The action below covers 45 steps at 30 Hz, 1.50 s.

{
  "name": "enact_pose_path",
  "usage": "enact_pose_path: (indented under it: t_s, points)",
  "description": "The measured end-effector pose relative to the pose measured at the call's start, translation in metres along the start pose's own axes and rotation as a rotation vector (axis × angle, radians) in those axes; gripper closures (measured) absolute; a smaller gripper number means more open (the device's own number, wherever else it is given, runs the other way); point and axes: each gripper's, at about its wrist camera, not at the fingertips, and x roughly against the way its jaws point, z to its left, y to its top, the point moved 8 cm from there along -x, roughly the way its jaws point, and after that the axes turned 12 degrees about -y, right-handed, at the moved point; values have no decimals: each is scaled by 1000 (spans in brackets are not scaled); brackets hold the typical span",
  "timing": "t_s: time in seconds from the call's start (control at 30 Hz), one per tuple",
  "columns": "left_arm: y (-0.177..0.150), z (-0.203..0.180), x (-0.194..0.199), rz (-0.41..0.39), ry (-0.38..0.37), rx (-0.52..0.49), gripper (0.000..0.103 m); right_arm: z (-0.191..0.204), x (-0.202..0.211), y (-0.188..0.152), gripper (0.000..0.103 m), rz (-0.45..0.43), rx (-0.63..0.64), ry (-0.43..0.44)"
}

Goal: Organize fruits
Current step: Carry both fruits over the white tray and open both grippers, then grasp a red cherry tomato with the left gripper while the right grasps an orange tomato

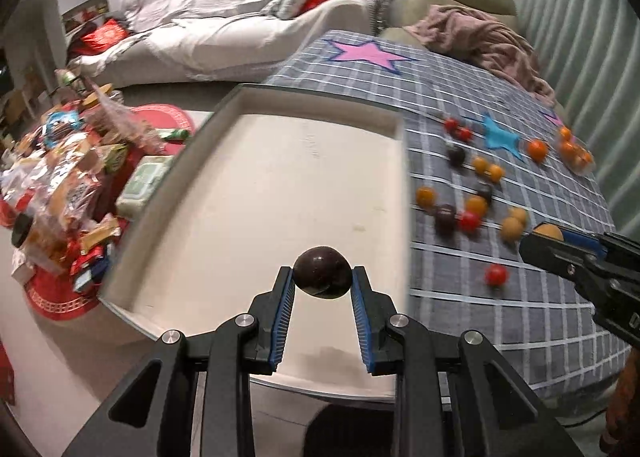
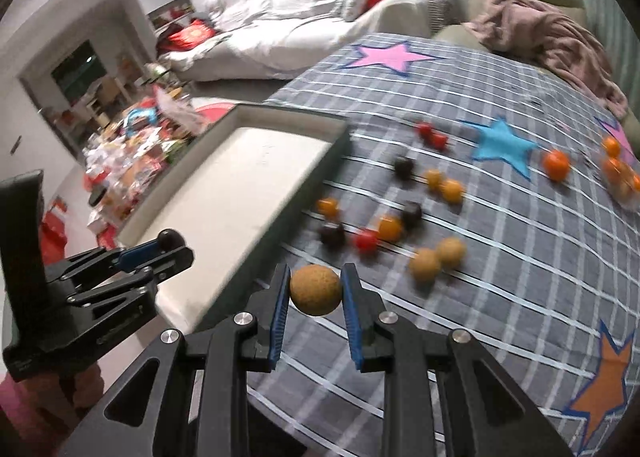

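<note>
My left gripper (image 1: 322, 277) is shut on a dark purple fruit (image 1: 322, 271) and hangs over the near end of a cream tray (image 1: 280, 185). My right gripper (image 2: 316, 289) is shut on a tan round fruit (image 2: 316, 289) above the grey checked cloth (image 2: 500, 297), just right of the tray (image 2: 248, 177). Each gripper also shows in the other's view: the right gripper (image 1: 548, 237) with its tan fruit at the right edge, the left gripper (image 2: 168, 243) with its dark fruit at the left. Several loose orange, red, dark and tan fruits (image 2: 390, 227) lie on the cloth.
A clear container with orange fruits (image 2: 620, 173) sits at the cloth's far right. A pink blanket (image 2: 552, 37) lies on a sofa beyond the cloth. A low table piled with snack packets (image 1: 68, 177) stands left of the tray. A white sofa (image 1: 224, 25) is at the back.
</note>
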Motion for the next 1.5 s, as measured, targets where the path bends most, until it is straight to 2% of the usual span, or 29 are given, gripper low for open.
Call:
enact_pose_path:
  t_s: [0.17,0.3,0.47,0.67,0.77,0.8,0.87,0.93,0.97,1.13,1.23,1.5]
  points:
    - [6,38,-7,10,53,42,72,42,-16,8,75,18,56,34]
    - [8,54,-15,11,94,37,72,63,-36,9,75,52,81,42]
    - [4,68,-27,42,97,48,72,80,-56,5,75,91,116,33]
    - [0,67,-35,52,102,32,72,90,-66,0,75,115,176,11]
    - [1,65,-36,54,101,20,71,93,-63,-1,58,107,187,16]
    - [1,66,-36,53,101,21,68,93,-62,0,55,100,187,5]
    - [1,71,-34,43,119,35,28,91,-56,4,48,80,186,-6]
    - [1,76,-31,23,130,48,26,88,-50,7,24,65,173,-4]
    - [0,76,-31,31,116,51,26,83,-46,9,21,50,166,-25]
    - [-1,64,-27,38,129,22,26,60,-31,10,20,25,132,-45]
    - [0,50,-23,30,108,3,26,38,-25,3,20,20,109,-76]
    - [-5,-17,-15,24,32,-98,26,-47,-17,-29,20,63,-37,-163]
